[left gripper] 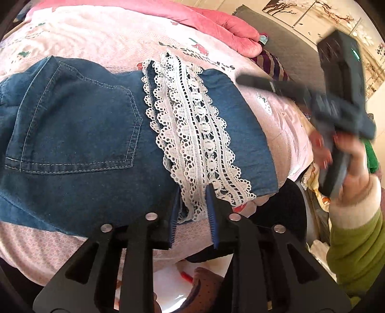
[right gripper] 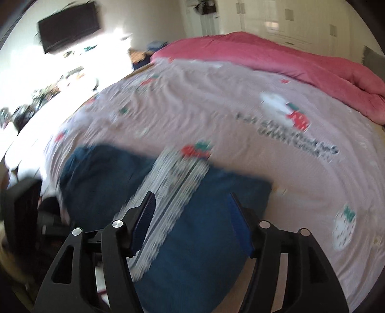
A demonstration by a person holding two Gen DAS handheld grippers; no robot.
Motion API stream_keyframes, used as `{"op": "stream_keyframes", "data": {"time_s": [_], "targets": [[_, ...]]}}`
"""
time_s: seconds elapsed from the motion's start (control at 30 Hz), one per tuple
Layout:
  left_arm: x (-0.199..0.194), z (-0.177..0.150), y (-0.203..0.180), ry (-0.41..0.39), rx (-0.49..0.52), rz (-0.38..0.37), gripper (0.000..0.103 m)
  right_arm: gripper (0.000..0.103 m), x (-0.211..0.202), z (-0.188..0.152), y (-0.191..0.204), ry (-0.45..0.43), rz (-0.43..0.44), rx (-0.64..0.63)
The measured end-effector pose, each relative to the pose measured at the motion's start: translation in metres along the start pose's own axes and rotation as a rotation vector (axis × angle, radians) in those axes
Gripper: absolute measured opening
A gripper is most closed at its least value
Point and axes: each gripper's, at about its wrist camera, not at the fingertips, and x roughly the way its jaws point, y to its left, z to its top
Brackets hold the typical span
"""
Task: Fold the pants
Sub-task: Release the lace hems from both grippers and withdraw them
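Denim pants (left gripper: 79, 149) with white lace trim (left gripper: 192, 134) lie folded on bed, near its front edge. Pink printed bedsheet (right gripper: 216, 101) under them; pink quilt (right gripper: 276, 57) heaped at far side. Wall TV (right gripper: 69, 26), white wardrobe doors (right gripper: 276, 19) behind. Left tool (left gripper: 192, 214) partly open around lace edge, not clamped. Right tool (right gripper: 192, 226) wide open above pants, holding nothing.

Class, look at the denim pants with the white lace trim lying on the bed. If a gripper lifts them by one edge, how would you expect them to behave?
The denim pants would probably droop and bend rather than stay flat: they already lie in soft folded layers on the bedsheet. The open lace trim looks delicate and might snag on the left gripper's ridged pads. They seem unlikely to slide much on cloth.
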Motion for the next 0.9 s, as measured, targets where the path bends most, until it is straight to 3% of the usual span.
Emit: {"op": "stream_keyframes", "data": {"time_s": [0.1,0.23,0.43,0.57,0.9], "targets": [[0.003,-0.001,-0.003,0.003,0.007,0.015,0.019,0.067,0.01,-0.024,0.011,0.074,-0.025,-0.04],[0.009,-0.003,-0.009,0.004,0.019,0.034,0.022,0.073,0.026,-0.055,0.008,0.167,-0.146,-0.087],[0.014,-0.002,-0.015,0.005,0.042,0.072,0.023,0.088,0.03,-0.069,-0.007,0.136,-0.153,-0.013],[0.013,-0.001,-0.018,0.0,0.044,0.086,0.025,0.089,0.025,-0.068,-0.006,0.121,-0.161,0.002],[-0.03,0.005,-0.023,-0.117,0.058,0.16,0.047,0.09,-0.025,-0.052,0.009,-0.023,-0.128,0.036]]}}
